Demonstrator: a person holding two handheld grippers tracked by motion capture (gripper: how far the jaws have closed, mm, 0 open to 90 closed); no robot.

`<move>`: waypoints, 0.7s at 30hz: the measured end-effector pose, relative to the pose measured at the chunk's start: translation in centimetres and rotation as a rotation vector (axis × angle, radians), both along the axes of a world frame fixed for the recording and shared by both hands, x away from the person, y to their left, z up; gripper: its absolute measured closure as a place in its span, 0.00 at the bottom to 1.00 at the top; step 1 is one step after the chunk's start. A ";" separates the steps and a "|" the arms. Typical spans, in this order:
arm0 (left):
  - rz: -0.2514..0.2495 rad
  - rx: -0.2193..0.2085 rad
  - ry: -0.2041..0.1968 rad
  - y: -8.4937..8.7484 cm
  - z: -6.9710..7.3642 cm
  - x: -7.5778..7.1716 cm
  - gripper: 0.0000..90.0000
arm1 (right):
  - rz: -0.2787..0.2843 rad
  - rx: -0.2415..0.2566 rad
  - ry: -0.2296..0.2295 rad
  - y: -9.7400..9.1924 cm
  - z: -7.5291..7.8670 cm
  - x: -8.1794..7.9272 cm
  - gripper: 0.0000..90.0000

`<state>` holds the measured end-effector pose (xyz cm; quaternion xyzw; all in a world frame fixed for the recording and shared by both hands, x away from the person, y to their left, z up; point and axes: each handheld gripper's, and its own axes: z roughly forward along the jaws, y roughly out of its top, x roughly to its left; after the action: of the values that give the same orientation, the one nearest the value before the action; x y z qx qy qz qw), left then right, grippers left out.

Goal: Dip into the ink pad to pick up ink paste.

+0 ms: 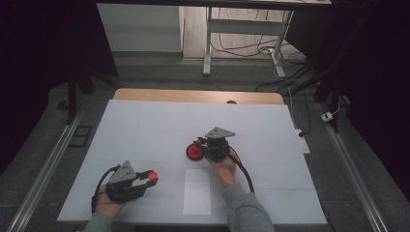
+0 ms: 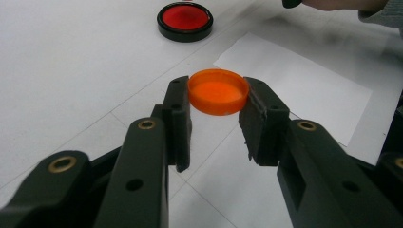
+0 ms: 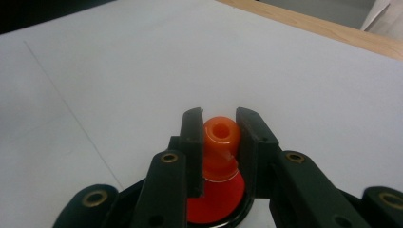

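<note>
My tabletop (image 1: 145, 125) is white, its wooden edge (image 1: 198, 95) at the far side. Beyond it I see grey floor (image 1: 159, 72), a white desk frame (image 1: 209, 43), loose cables (image 1: 241, 48) and dark sides.

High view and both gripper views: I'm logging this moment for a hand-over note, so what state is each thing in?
Left gripper: shut on the orange cap, held off the table.
Orange cap: off its bottle, clamped by its rim, lying flat.
Right gripper: shut on the orange bottle's neck.
Orange bottle: uncapped, mouth open.
Red disc: flat on the table, untouched.
White sheet: flat, bare.
</note>
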<state>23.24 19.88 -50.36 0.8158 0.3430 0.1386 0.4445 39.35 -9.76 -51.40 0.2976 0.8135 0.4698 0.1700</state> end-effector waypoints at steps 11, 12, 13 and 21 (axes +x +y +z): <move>-0.003 0.001 0.011 0.0 -0.1 0.1 0.72 | 0.009 -0.029 0.013 0.5 -0.6 0.3 0.81; -0.003 0.002 0.011 0.0 -0.1 0.1 0.72 | 0.013 -0.040 0.017 0.6 -0.7 0.3 0.81; -0.003 0.002 0.012 0.0 -0.1 0.1 0.72 | 0.015 -0.046 0.021 0.7 -0.9 0.3 0.81; -0.006 0.005 0.012 0.0 -0.1 0.0 0.72 | 0.009 -0.064 0.035 0.7 -1.2 0.3 0.81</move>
<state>23.27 19.90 -50.42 0.8187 0.3428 0.1331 0.4410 39.60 -9.05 -52.61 0.2966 0.8323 0.4389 0.1630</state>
